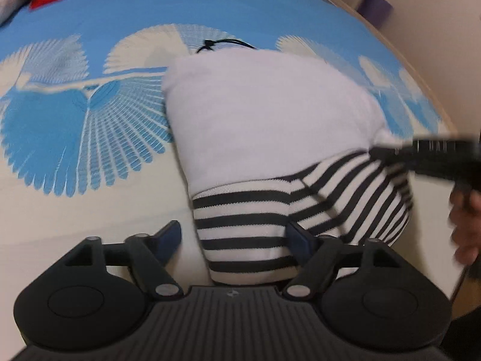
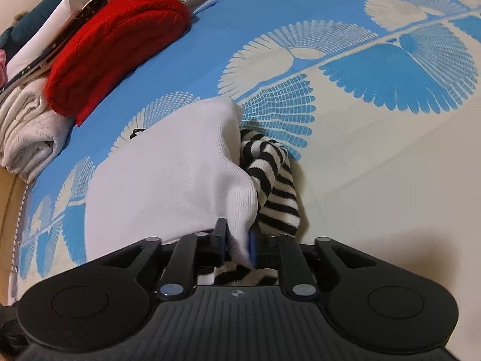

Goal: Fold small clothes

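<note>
A small white garment (image 1: 264,114) with black-and-white striped sleeves (image 1: 246,228) lies folded on the patterned bed sheet (image 1: 75,198). My left gripper (image 1: 234,237) is open wide just above the striped part, which lies between its fingers without being pinched. In the right wrist view my right gripper (image 2: 237,240) is shut on a corner of the white garment (image 2: 168,174), with the striped sleeve (image 2: 273,174) bunched to the right of it. From the left wrist view the right gripper (image 1: 387,147) comes in from the right edge, holding that white corner.
A folded red knit (image 2: 114,45) and a stack of folded pale clothes (image 2: 30,132) sit at the bed's far left. A black cord (image 1: 222,43) pokes out behind the garment. A hand (image 1: 466,228) shows at the right edge. The bed's wooden edge (image 2: 9,204) runs along the left.
</note>
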The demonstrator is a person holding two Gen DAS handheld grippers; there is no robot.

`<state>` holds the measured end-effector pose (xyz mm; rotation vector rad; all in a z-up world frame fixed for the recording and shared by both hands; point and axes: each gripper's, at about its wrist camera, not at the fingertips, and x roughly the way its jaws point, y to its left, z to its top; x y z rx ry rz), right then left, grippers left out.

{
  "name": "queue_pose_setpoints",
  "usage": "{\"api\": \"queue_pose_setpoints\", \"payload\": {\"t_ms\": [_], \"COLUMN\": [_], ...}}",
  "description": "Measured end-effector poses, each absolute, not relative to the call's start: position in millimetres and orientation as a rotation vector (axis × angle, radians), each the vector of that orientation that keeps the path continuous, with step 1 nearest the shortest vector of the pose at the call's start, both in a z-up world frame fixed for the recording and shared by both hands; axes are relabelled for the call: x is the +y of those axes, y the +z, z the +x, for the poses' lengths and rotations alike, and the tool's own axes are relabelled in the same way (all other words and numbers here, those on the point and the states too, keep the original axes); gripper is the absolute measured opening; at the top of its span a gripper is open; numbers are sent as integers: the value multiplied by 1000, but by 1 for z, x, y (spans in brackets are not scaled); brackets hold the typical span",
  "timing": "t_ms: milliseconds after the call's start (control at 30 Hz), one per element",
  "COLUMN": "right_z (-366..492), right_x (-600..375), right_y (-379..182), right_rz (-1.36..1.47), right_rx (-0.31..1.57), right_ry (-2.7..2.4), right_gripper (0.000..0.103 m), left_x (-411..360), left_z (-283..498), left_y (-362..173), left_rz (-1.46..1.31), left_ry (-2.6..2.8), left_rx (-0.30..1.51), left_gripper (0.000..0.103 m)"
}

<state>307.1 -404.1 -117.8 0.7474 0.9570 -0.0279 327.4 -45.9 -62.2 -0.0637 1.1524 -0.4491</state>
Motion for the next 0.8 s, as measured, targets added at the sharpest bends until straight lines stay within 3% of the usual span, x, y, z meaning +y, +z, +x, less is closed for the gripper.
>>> {"api": "queue_pose_setpoints", "payload": {"t_ms": [133,300,333,367,400,467,633,800], "right_z": [300,292,291,290,288,284,278,276], "right_x": [-405,-394,-395,-398,-401,-405,-414,-409], "right_y": [-114,-128,-129,-130,-130,-124,-120,-121], "right_rz": [699,558,564,581,608,630,696,553], "right_rx": [982,1096,1103,1112,1114,1083,1062,1099], "right_ry": [32,129,124,108,104,100,103,74], "right_gripper": [41,43,40,36,19,4,3,3], "left_x": [-37,-37,-34,-31,-29,-25,-17,-26], "left_z": [331,327,325,326,328,331,329,313], "left_y": [-48,-75,-79,-82,-80,-65,-56,-34], "left_rz": [-163,-174,-211,-253,-279,-271,-179,-88], "left_ry": [-497,-479,-475,-478,-486,-479,-440,-399], "left_rx": [1157,1246,1257,1267,1270,1238,1199,1124], "left_gripper": [78,79,78,64,53,36,35,39]}}
